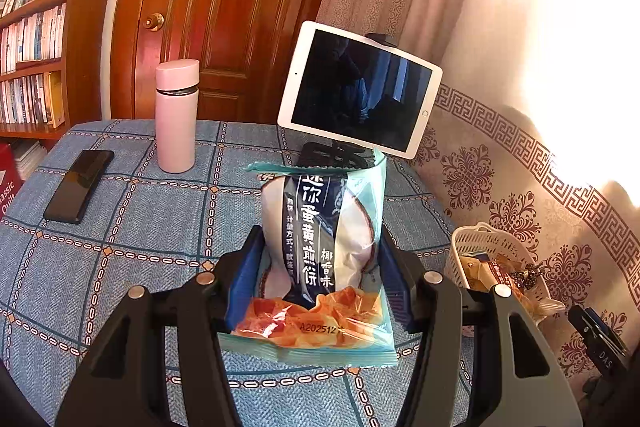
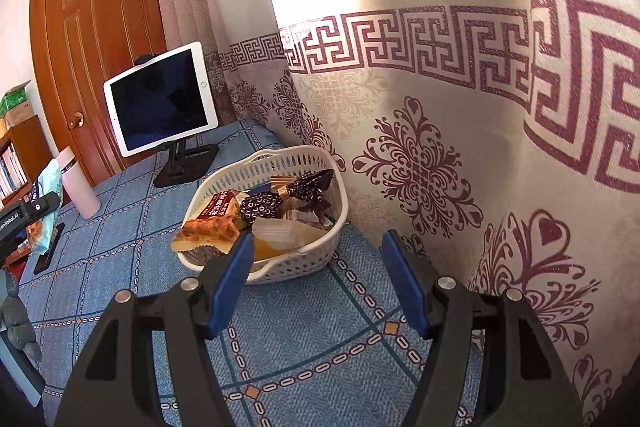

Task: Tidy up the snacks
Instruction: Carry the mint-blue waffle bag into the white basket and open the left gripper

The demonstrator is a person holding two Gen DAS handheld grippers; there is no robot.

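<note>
A pale-blue and white snack bag [image 1: 312, 211] with dark blue lettering stands upright between the blue pads of my left gripper [image 1: 320, 239], which is shut on it just above the blue checked tablecloth [image 1: 140, 227]. The same bag [image 2: 48, 187] shows at the far left of the right wrist view. To the right stands a white perforated basket [image 1: 480, 243] [image 2: 304, 267] holding several wrapped snacks [image 2: 260, 207]; an orange pack hangs over its near rim. My right gripper [image 2: 318, 239] is open just in front of the basket, with nothing between its fingers.
A pink bottle [image 1: 176, 115] and a black phone [image 1: 80, 187] stand on the left of the table. A tablet on a black stand [image 1: 360, 87] is at the back. A patterned curtain [image 2: 440, 147] hangs close behind the basket. A wooden door [image 1: 224, 7] and a bookshelf [image 1: 36, 59] lie beyond.
</note>
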